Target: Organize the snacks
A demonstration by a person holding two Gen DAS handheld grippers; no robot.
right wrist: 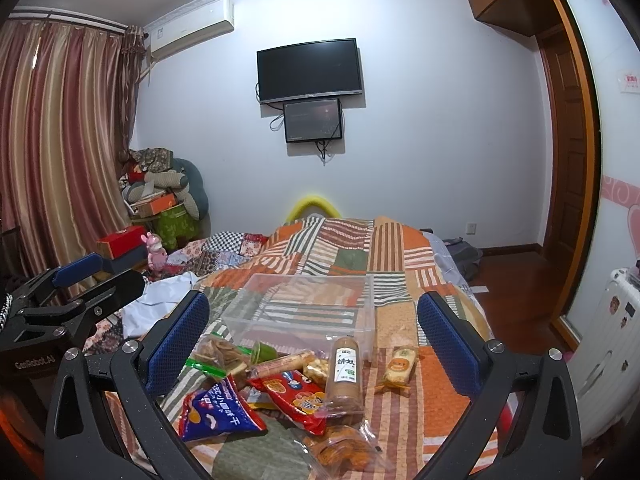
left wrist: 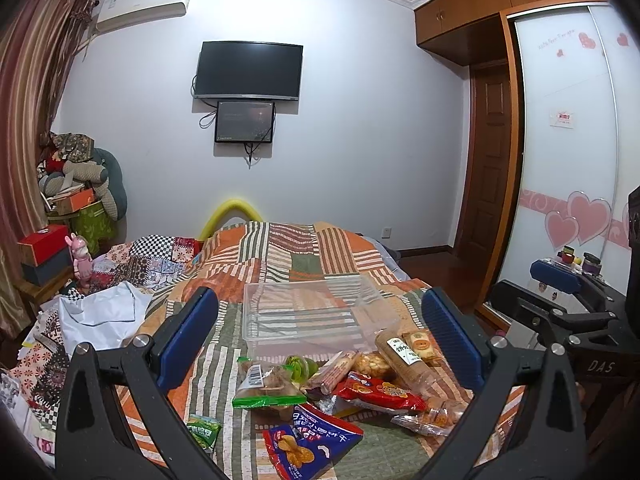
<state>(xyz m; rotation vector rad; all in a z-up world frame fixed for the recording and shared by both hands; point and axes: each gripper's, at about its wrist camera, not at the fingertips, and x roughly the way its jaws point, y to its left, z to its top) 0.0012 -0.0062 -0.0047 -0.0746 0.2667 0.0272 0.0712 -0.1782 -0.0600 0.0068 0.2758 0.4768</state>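
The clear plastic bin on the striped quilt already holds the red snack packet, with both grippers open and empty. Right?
Not quite. The clear plastic bin is empty; the red snack packet lies on the striped quilt in front of it, as the right wrist view shows. Both grippers are open and empty.

Patchwork bed (left wrist: 280, 256) (striped) carries snack packets (left wrist: 304, 396), clear bin (left wrist: 312, 316).

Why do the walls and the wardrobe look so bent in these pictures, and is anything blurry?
Left wrist view: the fisheye lens bows the wardrobe and ceiling trim, with dark corners; the snacks look sharp. Right wrist view: the same bending curves the curtain and door frame; the clear box is in focus, under even indoor light with soft shadows.
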